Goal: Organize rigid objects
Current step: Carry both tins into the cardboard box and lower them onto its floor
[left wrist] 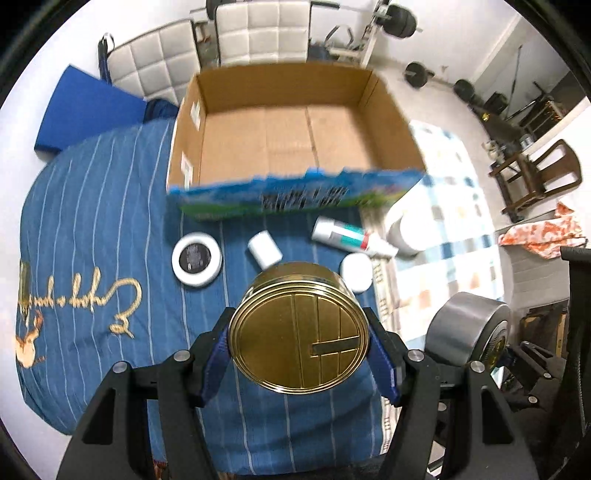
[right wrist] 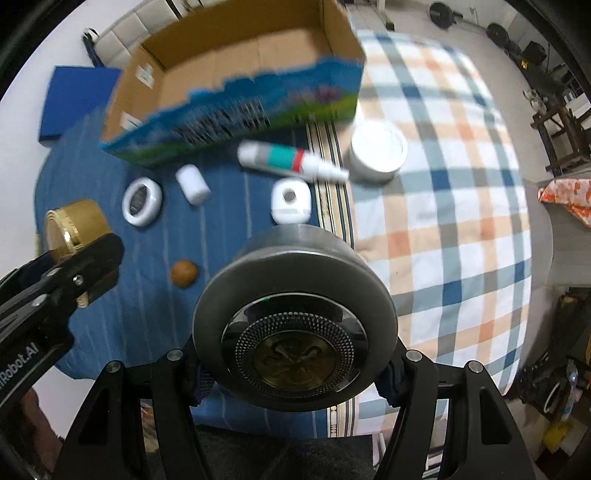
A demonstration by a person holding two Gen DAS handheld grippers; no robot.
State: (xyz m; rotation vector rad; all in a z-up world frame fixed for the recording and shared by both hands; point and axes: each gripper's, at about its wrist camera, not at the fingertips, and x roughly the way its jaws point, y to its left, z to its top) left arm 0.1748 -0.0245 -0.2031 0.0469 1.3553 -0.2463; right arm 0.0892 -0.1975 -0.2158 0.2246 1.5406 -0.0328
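Note:
My left gripper is shut on a round gold tin, held above the blue striped blanket; the tin also shows in the right wrist view. My right gripper is shut on a round silver tin with a dark patterned lid, which also shows in the left wrist view. An open cardboard box with a blue printed front stands ahead, empty; it also shows in the right wrist view. In front of it lie a white jar, a small white cylinder, a spray bottle and a white case.
A large white tub sits on the checked blanket. A small brown nut-like ball lies on the blue blanket. A blue mat, white chairs, weights and a wooden chair stand around the bed.

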